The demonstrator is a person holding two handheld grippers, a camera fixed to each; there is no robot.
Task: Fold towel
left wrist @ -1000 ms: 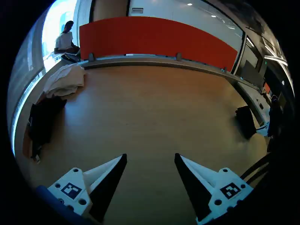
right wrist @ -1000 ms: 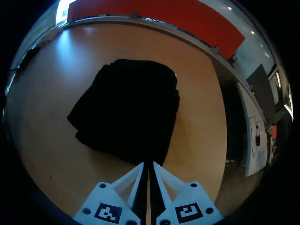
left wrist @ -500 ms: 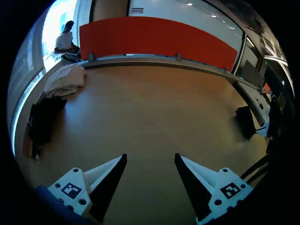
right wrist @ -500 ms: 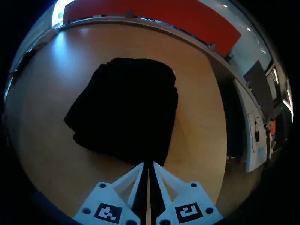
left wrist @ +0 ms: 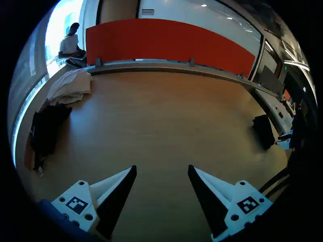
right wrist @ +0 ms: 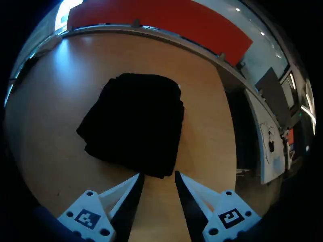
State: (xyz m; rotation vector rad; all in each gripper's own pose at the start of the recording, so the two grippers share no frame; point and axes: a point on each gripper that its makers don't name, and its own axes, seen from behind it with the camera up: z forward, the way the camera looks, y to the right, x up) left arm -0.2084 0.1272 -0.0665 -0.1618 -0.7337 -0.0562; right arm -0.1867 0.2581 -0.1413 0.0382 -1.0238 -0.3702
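Observation:
A black folded towel (right wrist: 135, 125) lies flat on the wooden table (right wrist: 52, 101) in the right gripper view, in the middle of the tabletop. My right gripper (right wrist: 157, 181) is open just in front of the towel's near edge, with nothing between its fingers. My left gripper (left wrist: 161, 171) is open over bare wood. In the left gripper view the black towel (left wrist: 264, 130) shows small at the far right.
A cream cloth pile (left wrist: 69, 86) and a dark cloth pile (left wrist: 46, 129) lie at the table's left side. A red partition (left wrist: 169, 42) runs along the table's far edge. A person (left wrist: 72, 40) sits beyond it at the back left.
My right gripper has opened and drawn back slightly from the black towel's near edge, letting go of it. The left gripper has not moved.

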